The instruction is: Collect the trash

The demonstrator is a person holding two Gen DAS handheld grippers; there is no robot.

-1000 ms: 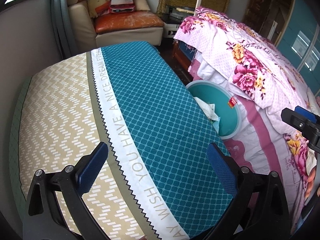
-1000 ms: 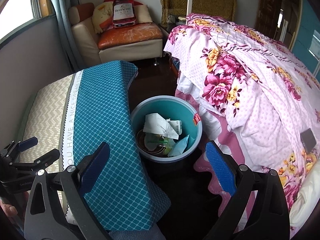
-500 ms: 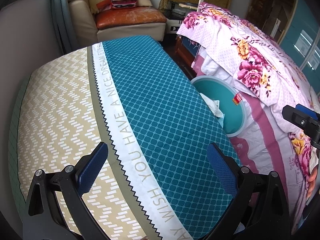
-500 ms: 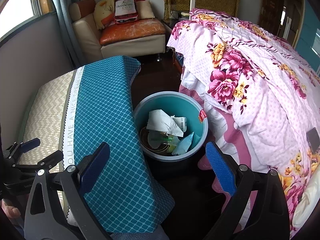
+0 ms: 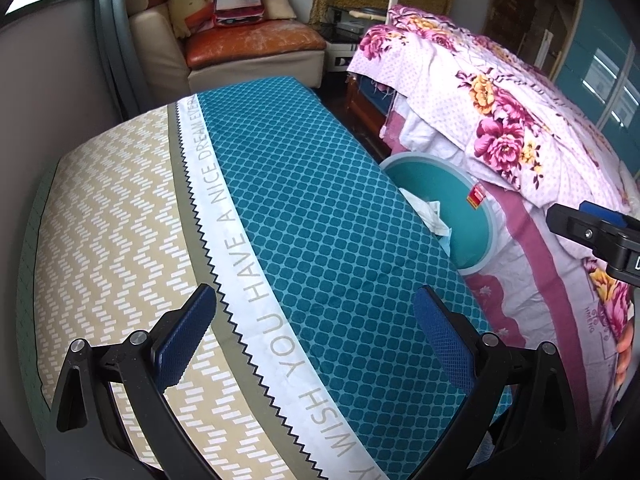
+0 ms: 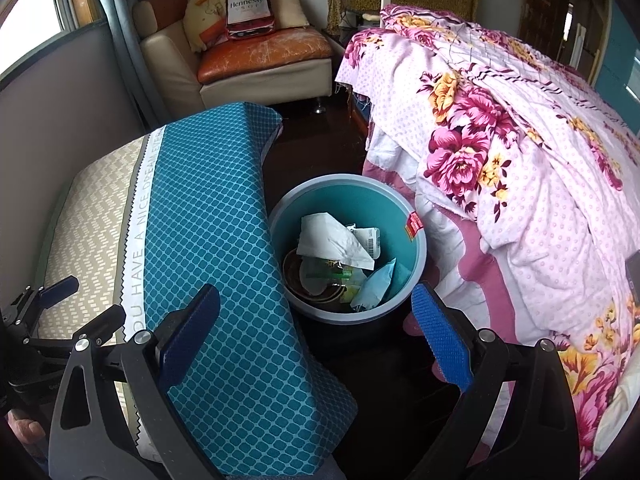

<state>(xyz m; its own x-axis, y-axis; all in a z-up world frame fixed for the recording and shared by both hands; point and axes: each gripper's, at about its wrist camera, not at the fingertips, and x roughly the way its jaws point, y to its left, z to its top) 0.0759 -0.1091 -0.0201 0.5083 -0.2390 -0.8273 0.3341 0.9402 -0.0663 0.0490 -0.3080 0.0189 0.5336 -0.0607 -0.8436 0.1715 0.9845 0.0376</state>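
The left gripper [image 5: 314, 338] has its blue-padded fingers [image 5: 440, 340] spread wide apart with nothing between them, hanging over the teal-and-beige cover [image 5: 304, 208] that fills the centre and lower left of the left wrist frame. The right gripper [image 6: 316, 334] likewise stands with its fingers [image 6: 442, 346] wide apart and empty, low in the right wrist frame, just above the near rim of the teal bin [image 6: 418, 248]. The bin sits at mid-frame on the dark floor, squeezed between the covered edge on its left and the floral bedspread [image 6: 520, 152] on its right. Inside it lies the trash [image 6: 336, 240]: crumpled white paper, a pale blue wrapper, and a brown bowl. In the upper left of the frame a sofa [image 6: 256, 60] carries a bottle-shaped cushion [image 6: 246, 4]
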